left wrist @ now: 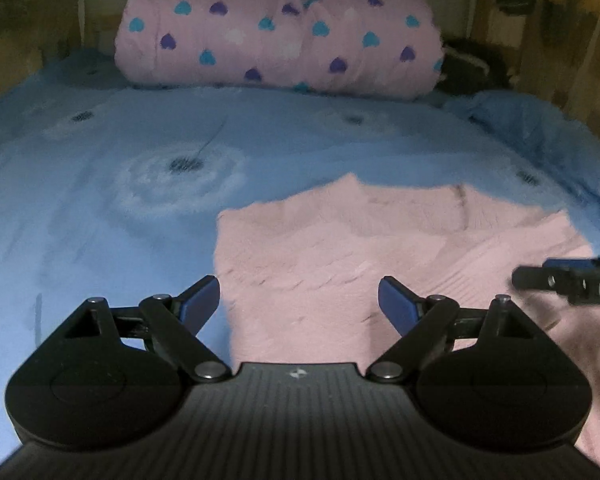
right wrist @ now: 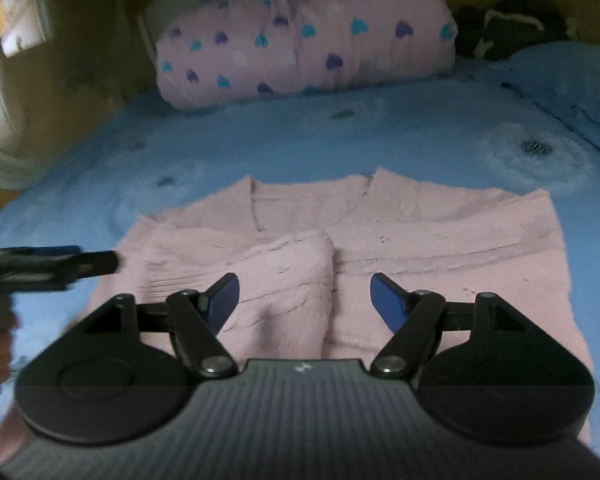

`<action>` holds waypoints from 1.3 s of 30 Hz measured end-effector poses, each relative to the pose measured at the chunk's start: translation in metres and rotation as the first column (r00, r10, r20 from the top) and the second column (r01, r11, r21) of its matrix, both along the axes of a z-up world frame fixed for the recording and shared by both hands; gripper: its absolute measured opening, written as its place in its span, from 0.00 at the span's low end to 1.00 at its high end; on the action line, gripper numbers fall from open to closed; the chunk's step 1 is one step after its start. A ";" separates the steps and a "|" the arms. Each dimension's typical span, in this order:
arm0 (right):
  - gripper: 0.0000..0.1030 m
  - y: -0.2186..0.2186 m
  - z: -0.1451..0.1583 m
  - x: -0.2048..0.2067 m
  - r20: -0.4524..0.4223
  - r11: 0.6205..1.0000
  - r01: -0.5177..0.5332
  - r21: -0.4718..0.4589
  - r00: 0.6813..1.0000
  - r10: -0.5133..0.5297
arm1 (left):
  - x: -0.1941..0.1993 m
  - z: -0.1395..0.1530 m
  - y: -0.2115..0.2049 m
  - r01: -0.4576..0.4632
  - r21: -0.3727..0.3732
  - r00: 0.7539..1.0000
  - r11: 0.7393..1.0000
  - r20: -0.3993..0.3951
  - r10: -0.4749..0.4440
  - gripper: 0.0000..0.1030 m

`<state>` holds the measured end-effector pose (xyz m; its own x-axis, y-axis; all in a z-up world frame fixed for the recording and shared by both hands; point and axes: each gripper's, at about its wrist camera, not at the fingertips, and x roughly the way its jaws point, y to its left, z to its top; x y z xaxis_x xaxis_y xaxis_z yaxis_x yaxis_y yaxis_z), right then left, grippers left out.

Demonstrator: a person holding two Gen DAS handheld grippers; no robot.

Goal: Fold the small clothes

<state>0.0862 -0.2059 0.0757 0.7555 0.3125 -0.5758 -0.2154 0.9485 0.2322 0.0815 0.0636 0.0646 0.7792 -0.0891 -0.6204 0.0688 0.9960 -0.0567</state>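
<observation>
A small pink knitted sweater (right wrist: pixel 420 232) lies flat on the blue bedspread (right wrist: pixel 300 140), neck away from me, with both sleeves folded in across its front. My right gripper (right wrist: pixel 304 294) hovers open above the sweater's middle, nothing between its blue pads. In the left wrist view the same sweater (left wrist: pixel 320 248) fills the lower right. My left gripper (left wrist: pixel 300 298) stands open over the sweater's left edge, empty. Each gripper shows in the other's view: the right one (left wrist: pixel 568 280) at the right edge, the left one (right wrist: pixel 48 266) at the left edge, held by a hand.
A rolled pink quilt with blue and purple hearts (left wrist: pixel 280 32) lies across the head of the bed. A dark bundle (left wrist: pixel 472 64) sits beside it at the right. The bedspread (left wrist: pixel 100 220) has white dandelion prints; a wooden wall borders the bed.
</observation>
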 end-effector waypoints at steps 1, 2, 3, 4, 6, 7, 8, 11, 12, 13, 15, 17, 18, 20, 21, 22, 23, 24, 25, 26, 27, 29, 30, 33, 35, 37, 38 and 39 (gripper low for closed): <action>0.72 0.004 -0.005 0.009 -0.026 1.000 0.004 -0.009 1.000 -0.004 | 0.003 -0.004 0.001 -0.011 0.011 1.000 1.000 -0.020 0.011 0.87; 0.68 0.007 -0.010 0.016 -0.044 1.000 0.003 -0.010 0.999 -0.004 | 0.004 -0.007 0.003 -0.021 0.013 0.999 1.000 -0.030 0.021 0.87; 0.66 0.010 -0.013 0.020 -0.056 1.000 0.000 -0.008 0.998 -0.001 | 0.006 -0.009 0.005 -0.029 0.011 0.999 1.000 -0.035 0.029 0.87; 0.60 0.013 -0.017 0.023 -0.064 1.000 -0.011 0.004 0.998 0.012 | 0.008 -0.011 0.006 -0.039 0.009 0.998 0.999 -0.040 0.039 0.87; 0.31 0.019 -0.019 0.024 -0.061 0.999 -0.031 0.020 0.998 0.032 | 0.010 -0.011 0.008 -0.056 0.003 0.998 0.998 -0.039 0.056 0.87; 0.14 0.022 -0.018 0.023 -0.055 0.999 -0.035 0.017 0.998 0.036 | 0.010 -0.009 0.009 -0.066 -0.001 0.997 0.998 -0.032 0.066 0.87; 0.14 0.025 -0.014 0.021 -0.041 0.999 -0.041 0.010 0.998 0.042 | 0.009 -0.008 0.010 -0.073 -0.003 0.997 0.997 -0.023 0.073 0.87; 0.13 0.032 0.011 0.003 0.098 0.996 -0.057 -0.068 0.993 0.064 | 0.007 -0.004 0.010 -0.078 0.011 0.997 0.997 0.011 0.078 0.87; 0.12 0.034 0.020 -0.004 0.144 0.994 -0.048 -0.101 0.988 0.062 | 0.008 -0.004 0.008 -0.078 0.026 0.997 0.997 0.014 0.078 0.87; 0.12 0.035 0.028 -0.010 0.185 0.990 -0.026 -0.137 0.981 0.051 | 0.009 -0.007 0.007 -0.081 0.045 0.997 0.996 0.009 0.081 0.87; 0.12 0.031 0.033 -0.010 0.205 0.986 0.009 -0.164 0.978 0.025 | 0.013 -0.015 0.001 -0.090 0.090 0.996 0.992 -0.019 0.092 0.87; 0.12 0.023 0.024 0.001 0.146 0.987 0.029 -0.157 0.989 -0.006 | 0.017 -0.025 -0.002 -0.099 0.138 0.993 0.985 -0.049 0.107 0.87; 0.12 0.019 0.016 0.008 0.105 0.989 0.033 -0.145 0.994 -0.018 | 0.019 -0.029 -0.003 -0.101 0.152 0.992 0.983 -0.063 0.112 0.87; 0.13 0.013 -0.004 0.019 0.026 0.989 0.042 -0.139 0.999 -0.039 | 0.022 -0.033 -0.002 -0.103 0.143 0.990 0.984 -0.078 0.115 0.87; 0.13 0.013 -0.014 0.025 0.001 0.987 0.048 -0.151 0.999 -0.048 | 0.022 -0.034 0.000 -0.107 0.134 0.990 0.985 -0.082 0.119 0.87; 0.16 0.011 -0.024 0.028 -0.016 0.986 0.050 -0.158 0.998 -0.053 | 0.023 -0.034 0.002 -0.110 0.126 0.989 0.986 -0.089 0.122 0.87; 0.17 0.009 -0.029 0.027 -0.012 0.987 0.055 -0.151 0.998 -0.058 | 0.023 -0.034 0.003 -0.114 0.119 0.988 0.986 -0.093 0.125 0.87; 0.16 0.007 -0.030 0.026 -0.001 0.988 0.062 -0.138 0.998 -0.063 | 0.022 -0.033 0.003 -0.115 0.116 0.987 0.987 -0.095 0.127 0.87; 0.20 0.006 -0.029 0.025 -0.003 0.989 0.070 -0.133 0.997 -0.071 | 0.022 -0.033 0.004 -0.117 0.117 0.987 0.986 -0.096 0.129 0.87; 0.26 0.006 -0.027 0.024 -0.005 0.988 0.078 -0.135 0.997 -0.079 | 0.021 -0.032 0.003 -0.120 0.121 0.986 0.985 -0.097 0.132 0.87; 0.31 0.006 -0.022 0.021 -0.003 0.985 0.092 -0.145 0.996 -0.093 | 0.020 -0.031 0.002 -0.122 0.125 0.986 0.985 -0.097 0.135 0.87; 0.46 0.006 -0.010 0.012 0.021 0.976 0.130 -0.177 0.992 -0.128 | 0.017 -0.027 0.001 -0.119 0.133 0.987 0.984 -0.094 0.132 0.87; 0.51 0.007 -0.005 0.006 0.048 0.972 0.140 -0.188 0.990 -0.133 | 0.017 -0.026 0.001 -0.119 0.135 0.987 0.984 -0.091 0.132 0.87; 0.53 0.010 0.015 -0.016 0.116 0.978 0.095 -0.186 0.990 -0.075 | 0.014 -0.022 0.001 -0.115 0.129 0.988 0.985 -0.087 0.127 0.87; 0.53 0.017 0.019 -0.024 0.114 0.983 0.045 -0.178 0.993 -0.025 | 0.014 -0.022 0.000 -0.113 0.125 0.988 0.986 -0.091 0.125 0.87; 0.53 0.028 0.018 -0.030 0.093 0.985 -0.018 -0.173 0.995 0.035 | 0.014 -0.022 -0.001 -0.115 0.124 0.987 0.986 -0.094 0.127 0.87; 0.53 0.034 0.017 -0.032 0.083 0.984 -0.044 -0.170 0.995 0.059 | 0.014 -0.022 -0.001 -0.116 0.123 0.987 0.986 -0.097 0.128 0.87; 0.53 0.041 0.016 -0.033 0.074 0.983 -0.068 -0.169 0.994 0.081 | 0.013 -0.022 -0.001 -0.116 0.122 0.987 0.986 -0.100 0.128 0.87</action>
<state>0.0533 -0.1648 0.0912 0.7796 0.2750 -0.5626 -0.2984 0.9530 0.0523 0.0950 0.0630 0.0428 0.7085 0.0799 -0.7012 -0.0540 0.9968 0.0590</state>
